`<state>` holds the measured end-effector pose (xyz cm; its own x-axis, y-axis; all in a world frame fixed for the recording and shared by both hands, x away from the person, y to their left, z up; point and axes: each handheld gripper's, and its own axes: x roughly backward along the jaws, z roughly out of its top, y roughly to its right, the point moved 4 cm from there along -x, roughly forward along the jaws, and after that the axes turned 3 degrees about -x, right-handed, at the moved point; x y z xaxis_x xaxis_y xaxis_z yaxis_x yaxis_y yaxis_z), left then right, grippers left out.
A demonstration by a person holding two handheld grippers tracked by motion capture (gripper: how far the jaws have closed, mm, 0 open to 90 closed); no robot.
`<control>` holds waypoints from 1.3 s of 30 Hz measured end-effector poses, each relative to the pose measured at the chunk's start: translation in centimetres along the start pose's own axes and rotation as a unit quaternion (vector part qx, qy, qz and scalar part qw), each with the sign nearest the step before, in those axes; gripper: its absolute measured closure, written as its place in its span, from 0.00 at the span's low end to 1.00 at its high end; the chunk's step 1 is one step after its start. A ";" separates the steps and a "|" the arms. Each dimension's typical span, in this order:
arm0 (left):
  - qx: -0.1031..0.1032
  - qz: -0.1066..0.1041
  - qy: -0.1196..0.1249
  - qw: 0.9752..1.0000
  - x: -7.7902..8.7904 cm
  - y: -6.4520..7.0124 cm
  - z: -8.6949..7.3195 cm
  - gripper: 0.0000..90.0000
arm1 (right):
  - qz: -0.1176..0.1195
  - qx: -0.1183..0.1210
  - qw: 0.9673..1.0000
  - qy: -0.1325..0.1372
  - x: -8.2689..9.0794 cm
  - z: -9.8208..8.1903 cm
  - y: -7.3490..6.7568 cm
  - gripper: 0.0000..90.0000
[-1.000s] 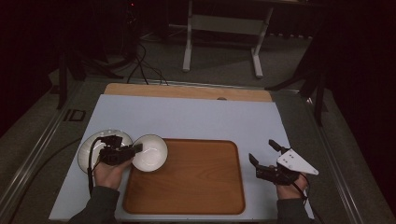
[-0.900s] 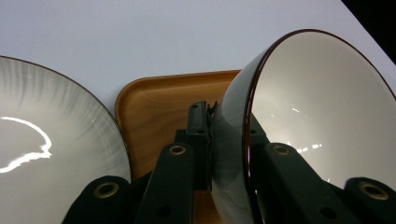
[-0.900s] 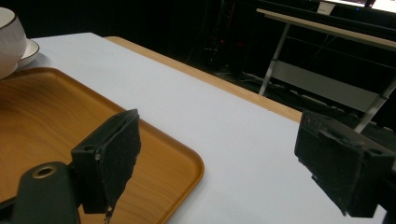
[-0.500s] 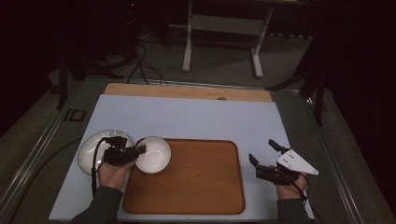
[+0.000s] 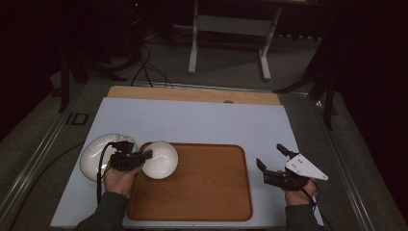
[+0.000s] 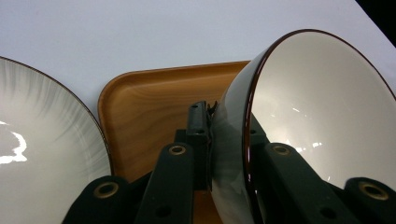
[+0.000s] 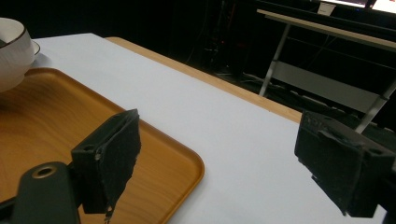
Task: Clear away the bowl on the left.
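Since the earlier frames, the bowl (image 5: 160,160) has shifted a little toward the tray's near side along with the left tool (image 5: 144,156), which grips it; the right tool (image 5: 268,160) has kept its place.

From the high view, the bowl sits over the far left corner of the wooden tray (image 5: 202,192), its rim pinched by the left tool. Just left of it, a white plate (image 5: 96,154) lies on the pale blue bench (image 5: 202,120) near the left edge, partly covered by the left hand (image 5: 118,179). The right tool hovers off the tray's right edge, near the bench's right edge, its jaws spread with nothing between them.

In the left gripper view, the left tool (image 6: 229,154) is clamped on the bowl (image 6: 317,107): one jaw presses the dark outer wall, the other the white inside, with the brown rim between. The bowl is tilted on its side. The tray (image 6: 149,107) corner shows behind, and the plate (image 6: 42,144) is at the left.

In the right gripper view, the right tool (image 7: 229,163) stands wide open and empty above the tray's (image 7: 56,121) corner and the bench (image 7: 196,112). The bowl (image 7: 11,51) appears at the far left edge.
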<state>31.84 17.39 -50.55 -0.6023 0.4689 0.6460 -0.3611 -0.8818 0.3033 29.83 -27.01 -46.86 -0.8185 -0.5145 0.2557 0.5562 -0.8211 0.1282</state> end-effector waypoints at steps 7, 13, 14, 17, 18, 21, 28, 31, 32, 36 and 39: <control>-0.008 -0.003 -0.010 1.000 -0.5 0.4 -0.1 0.90 | 0.001 0.000 1.000 -0.001 0.0 0.0 0.0 0.15; -0.012 -0.001 -0.016 1.000 -0.8 0.7 -0.3 0.90 | 0.000 0.001 1.000 0.000 0.0 0.0 0.0 0.15; -0.012 -0.001 -0.016 1.000 -0.9 0.7 -0.3 0.90 | 0.000 0.001 1.000 0.000 0.0 0.0 0.0 0.15; -0.014 -0.001 -0.020 1.000 -1.0 0.8 -0.4 0.90 | 0.000 0.001 1.000 -0.001 0.0 0.0 -0.1 0.15; -0.015 -0.001 -0.020 1.000 -1.1 0.8 -0.4 0.90 | 0.000 0.001 1.000 -0.001 0.0 0.0 -0.1 0.15; -0.016 0.000 -0.025 1.000 -1.4 0.9 -0.5 0.90 | 0.000 0.000 1.000 0.000 0.0 0.0 -0.1 0.15; -0.019 0.001 -0.033 0.999 -1.8 1.0 -0.8 0.90 | 0.000 0.001 1.000 0.000 0.0 0.0 0.0 0.15; -0.020 0.000 -0.037 0.999 -2.0 1.1 -0.9 0.90 | 0.000 0.001 1.000 0.000 0.0 0.0 0.0 0.15; -0.021 -0.001 -0.038 0.999 -2.1 1.1 -0.9 0.90 | 0.000 0.001 1.000 0.000 0.0 0.0 0.0 0.15; -0.021 -0.003 -0.041 0.999 -2.4 1.3 -1.0 0.90 | 0.000 0.001 1.000 0.000 0.0 0.0 0.0 0.15; -0.024 -0.005 -0.044 0.999 -2.6 1.5 -1.1 0.90 | 0.000 0.001 1.000 0.000 0.0 0.0 0.0 0.15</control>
<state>32.05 14.90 -52.51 -0.5351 0.4695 0.7023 -0.4010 -0.8729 0.2780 29.80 -26.97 -46.86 -0.8185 -0.5143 0.2559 0.5563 -0.8208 0.1297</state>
